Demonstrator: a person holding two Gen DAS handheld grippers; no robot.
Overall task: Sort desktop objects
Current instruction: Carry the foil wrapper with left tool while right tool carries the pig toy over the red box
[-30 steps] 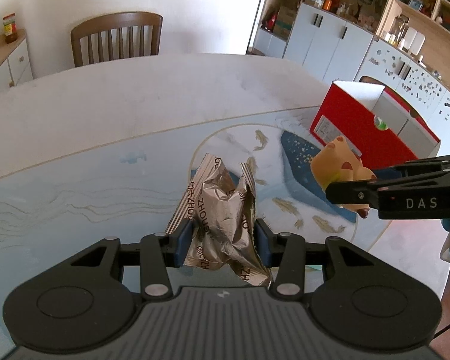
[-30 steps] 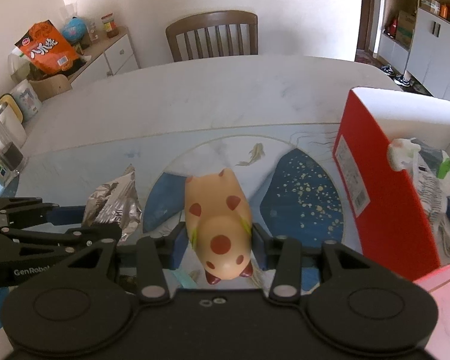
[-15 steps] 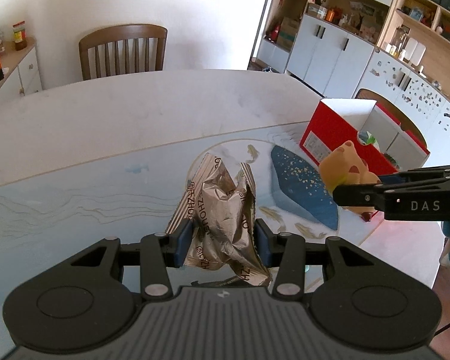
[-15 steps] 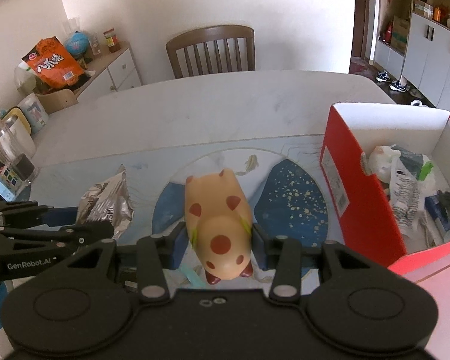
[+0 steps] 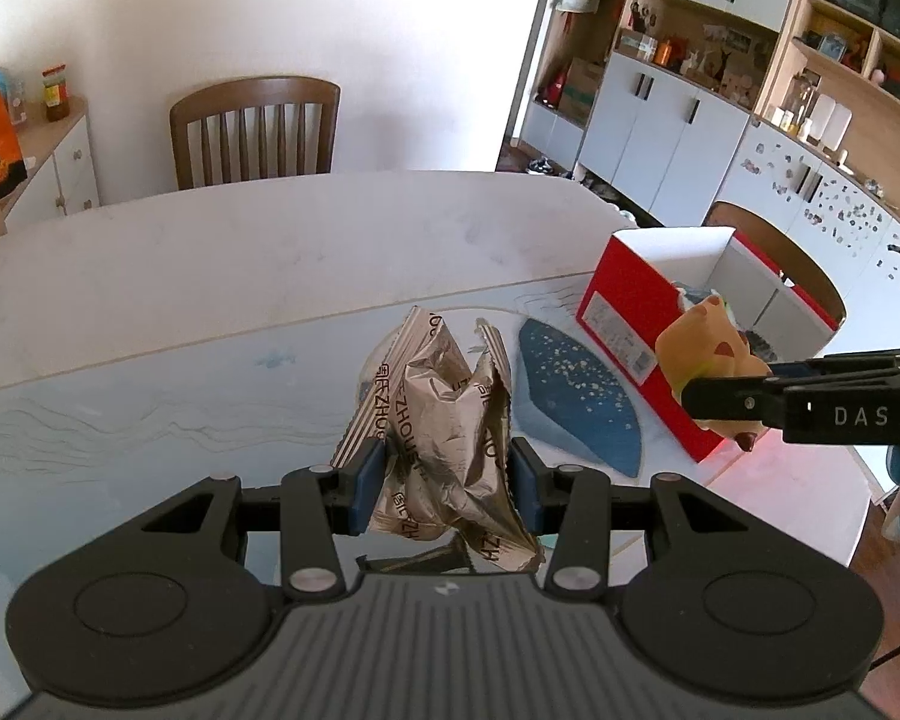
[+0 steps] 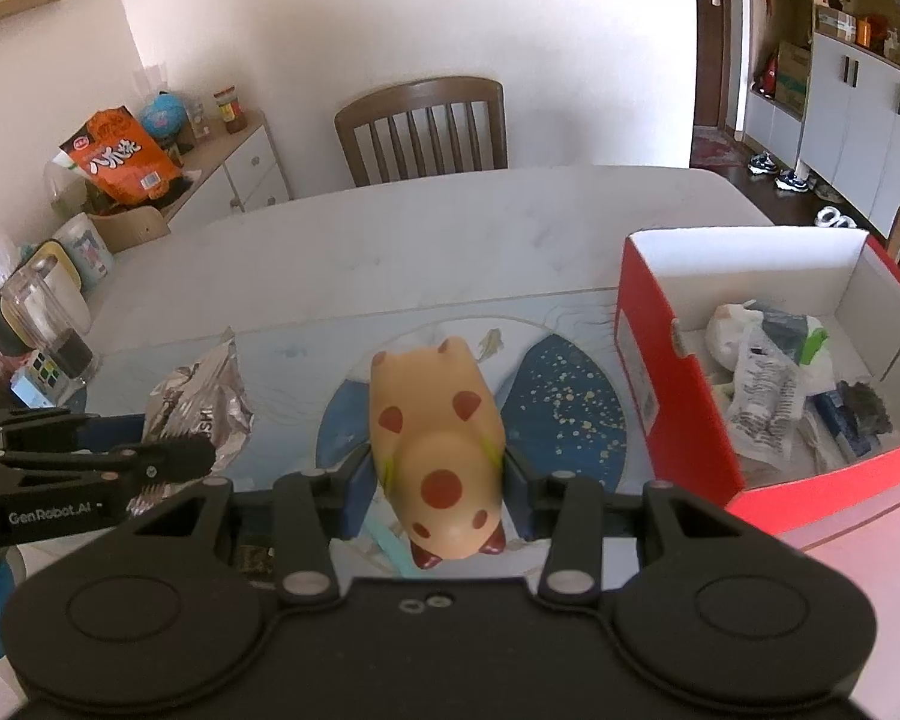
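Toy pig [image 6: 438, 450]: tan with red-brown spots, long axis pointing away toward the chair [image 6: 421, 129], left of the red box [image 6: 666, 396], clamped in right hand-held gripper [image 6: 435, 495].
Wrapper [image 5: 444, 432]: crumpled silver foil, upright, clamped in left hand-held gripper [image 5: 447, 480].

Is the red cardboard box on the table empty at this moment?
No, the red cardboard box already holds several things, among them a white crumpled wrapper and a dark packet.

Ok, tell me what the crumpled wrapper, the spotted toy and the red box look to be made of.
Wrapper: metallised foil film, shiny, judging by its sharp creases and glints.
Spotted toy: probably soft rubber or vinyl, smooth with a matte sheen and rounded moulded form.
Red box: cardboard, red outside and plain white inside, with thin folded walls.
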